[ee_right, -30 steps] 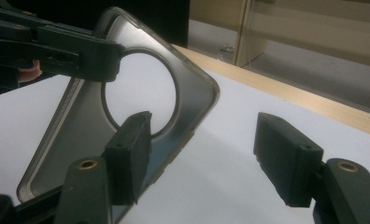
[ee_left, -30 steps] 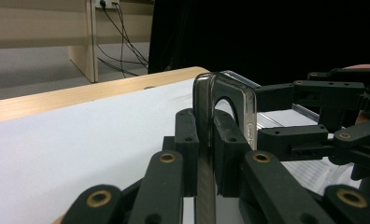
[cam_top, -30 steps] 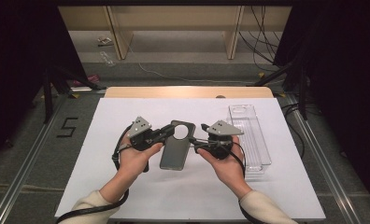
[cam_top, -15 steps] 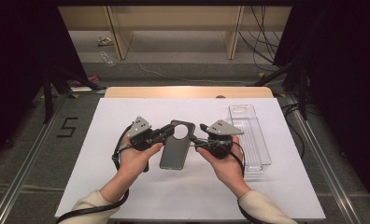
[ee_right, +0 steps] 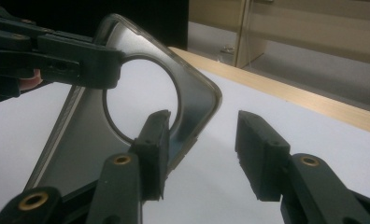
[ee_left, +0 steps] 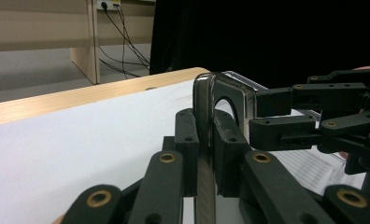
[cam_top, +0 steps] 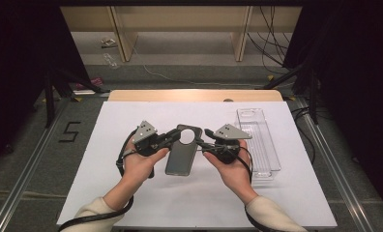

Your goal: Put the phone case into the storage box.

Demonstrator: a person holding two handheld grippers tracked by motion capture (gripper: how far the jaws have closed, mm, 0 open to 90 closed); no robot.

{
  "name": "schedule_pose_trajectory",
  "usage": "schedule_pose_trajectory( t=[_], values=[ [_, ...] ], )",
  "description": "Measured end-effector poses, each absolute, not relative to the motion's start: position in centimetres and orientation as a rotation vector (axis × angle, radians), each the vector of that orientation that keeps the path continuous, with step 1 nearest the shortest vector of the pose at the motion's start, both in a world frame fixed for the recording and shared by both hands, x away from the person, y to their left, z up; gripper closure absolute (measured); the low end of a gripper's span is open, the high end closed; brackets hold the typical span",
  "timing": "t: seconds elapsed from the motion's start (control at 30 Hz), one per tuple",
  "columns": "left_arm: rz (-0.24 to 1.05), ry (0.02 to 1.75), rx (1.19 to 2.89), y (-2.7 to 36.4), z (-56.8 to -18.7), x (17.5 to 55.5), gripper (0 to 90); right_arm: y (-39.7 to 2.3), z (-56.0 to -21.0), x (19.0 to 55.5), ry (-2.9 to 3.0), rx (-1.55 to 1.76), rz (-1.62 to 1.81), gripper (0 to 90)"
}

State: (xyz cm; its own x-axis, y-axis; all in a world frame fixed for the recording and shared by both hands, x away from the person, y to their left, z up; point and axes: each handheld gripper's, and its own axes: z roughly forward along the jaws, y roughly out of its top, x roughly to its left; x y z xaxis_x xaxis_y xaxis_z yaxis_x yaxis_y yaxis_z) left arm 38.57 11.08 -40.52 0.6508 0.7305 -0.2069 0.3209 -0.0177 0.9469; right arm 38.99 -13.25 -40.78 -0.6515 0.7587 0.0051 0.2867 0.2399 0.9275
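left gripper (ee_left: 205, 154) pinches the case (cam_top: 182, 151) edge; right gripper (ee_right: 202, 149) gapes beside it (touching nothing). thin grip, so the case could twist free.

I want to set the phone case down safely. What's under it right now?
Under the phone case lies the white table cover; through its round cutout that cover shows. The left gripper clamps its edge. Whatever lies directly beneath the opaque body is covered.

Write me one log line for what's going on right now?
left tongs: shut on phone case edge | right tongs: open at case's corner | clear tray: right of case, untouched
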Motion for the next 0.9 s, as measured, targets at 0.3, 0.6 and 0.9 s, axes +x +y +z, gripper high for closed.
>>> schedule_pose_trajectory(
  t=[0.3,0.6,0.9],
  values=[
    [0.405,0.884,1.611,11.06,-40.49,38.57,81.4,-13.17,-40.81,39.05,2.063,0.969,1.412,60.5],
    [0.41,0.882,1.613,11.05,-40.5,38.57,81.4,-13.16,-40.79,39.06,2.06,0.972,1.41,63.5],
    [0.411,0.879,1.615,11.03,-40.52,38.57,81.4,-13.18,-40.79,39.1,2.058,0.984,1.417,65.9]
  ],
)
